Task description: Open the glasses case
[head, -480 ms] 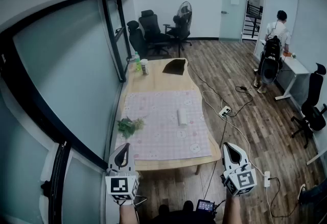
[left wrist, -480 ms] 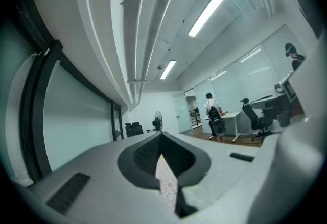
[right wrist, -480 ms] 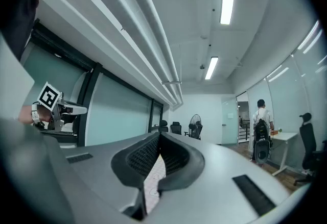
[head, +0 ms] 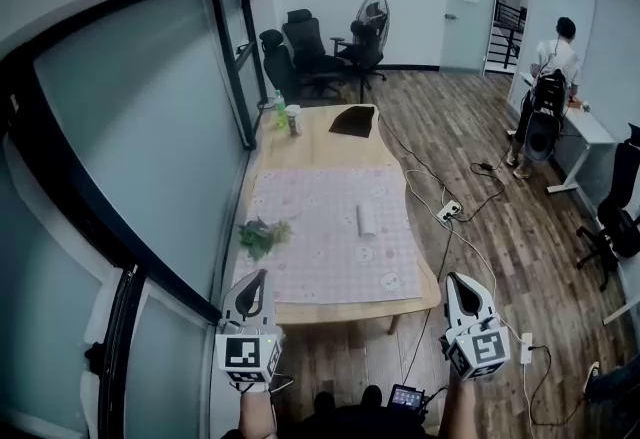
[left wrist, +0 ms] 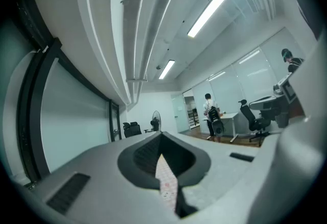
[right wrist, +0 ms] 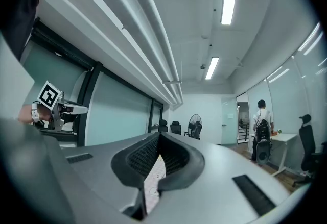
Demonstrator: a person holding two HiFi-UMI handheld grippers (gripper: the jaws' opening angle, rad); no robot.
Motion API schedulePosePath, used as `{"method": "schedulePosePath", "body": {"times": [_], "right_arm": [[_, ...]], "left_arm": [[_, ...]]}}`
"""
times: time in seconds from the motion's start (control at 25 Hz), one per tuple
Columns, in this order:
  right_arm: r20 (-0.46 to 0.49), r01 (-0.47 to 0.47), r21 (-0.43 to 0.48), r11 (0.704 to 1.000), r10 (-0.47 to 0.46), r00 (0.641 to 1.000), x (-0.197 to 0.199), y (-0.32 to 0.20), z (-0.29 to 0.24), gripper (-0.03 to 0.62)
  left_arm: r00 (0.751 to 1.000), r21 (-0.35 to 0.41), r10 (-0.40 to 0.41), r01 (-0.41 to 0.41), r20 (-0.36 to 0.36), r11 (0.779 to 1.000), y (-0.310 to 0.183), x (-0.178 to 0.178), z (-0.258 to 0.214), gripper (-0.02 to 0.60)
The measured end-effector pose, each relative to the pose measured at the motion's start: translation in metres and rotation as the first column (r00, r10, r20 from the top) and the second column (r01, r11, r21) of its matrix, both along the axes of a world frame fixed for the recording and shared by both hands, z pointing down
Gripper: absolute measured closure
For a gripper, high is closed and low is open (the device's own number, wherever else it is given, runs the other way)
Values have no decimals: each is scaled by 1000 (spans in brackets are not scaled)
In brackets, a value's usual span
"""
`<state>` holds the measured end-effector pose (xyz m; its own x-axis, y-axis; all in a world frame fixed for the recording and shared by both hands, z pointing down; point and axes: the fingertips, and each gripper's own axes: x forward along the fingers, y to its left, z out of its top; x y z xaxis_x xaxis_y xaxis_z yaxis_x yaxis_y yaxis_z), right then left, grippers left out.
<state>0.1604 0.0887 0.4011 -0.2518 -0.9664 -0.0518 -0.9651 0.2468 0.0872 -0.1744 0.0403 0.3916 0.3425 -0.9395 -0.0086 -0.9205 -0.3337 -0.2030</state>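
Room: an office with a wood-plank floor (head: 480,257) and a glass partition wall (head: 140,157) down the left side.
Table: one low wooden table (head: 315,149), its near half under a pink patterned cloth (head: 320,257).
Glasses case: one small white oblong (head: 366,219) lying on the cloth towards its right edge, well apart from both grippers (from here no lid or seam can be made out).
Hard to make out: a dark flat thing (head: 353,121) at the table's far end, of no clear kind; a leafy green sprig (head: 263,236) on the cloth's left edge, its details lost.
Cut off: the person holding the grippers shows only as forearms at the bottom edge of the head view.
Left gripper: one (head: 258,277), held level short of the table's near left corner; in its own view the jaws are pressed together at the tips with nothing between them, only cloth seen through the slit below.
Right gripper: one (head: 458,279), level off the table's near right corner, jaws likewise closed on nothing.
Drinks: one green bottle (head: 280,111) and one cup (head: 294,120), side by side at the far left corner.
Chairs: a cluster of dark office chairs (head: 305,47) by the far wall, overlapping too much for a sure count.
Fan: one (head: 375,12).
People: one other person (head: 560,52), standing at a white desk (head: 585,127).
Floor cables: one power strip (head: 449,211) beside the table.
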Motion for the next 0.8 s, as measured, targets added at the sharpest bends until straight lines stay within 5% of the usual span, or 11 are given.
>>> {"method": "schedulePosePath", "body": {"times": [0.2, 0.52, 0.8], "right_arm": [[26, 13, 32, 999, -14, 1000, -2, 6, -8, 576], [-62, 45, 51, 998, -42, 997, 8, 1, -8, 576], [30, 41, 9, 999, -41, 999, 57, -13, 15, 576]], "left_arm": [[1000, -8, 12, -12, -6, 1000, 3, 3, 1, 584], [1000, -3, 15, -15, -6, 1000, -2, 31, 3, 584], [996, -44, -70, 73, 58, 996, -24, 36, 16, 584]]}}
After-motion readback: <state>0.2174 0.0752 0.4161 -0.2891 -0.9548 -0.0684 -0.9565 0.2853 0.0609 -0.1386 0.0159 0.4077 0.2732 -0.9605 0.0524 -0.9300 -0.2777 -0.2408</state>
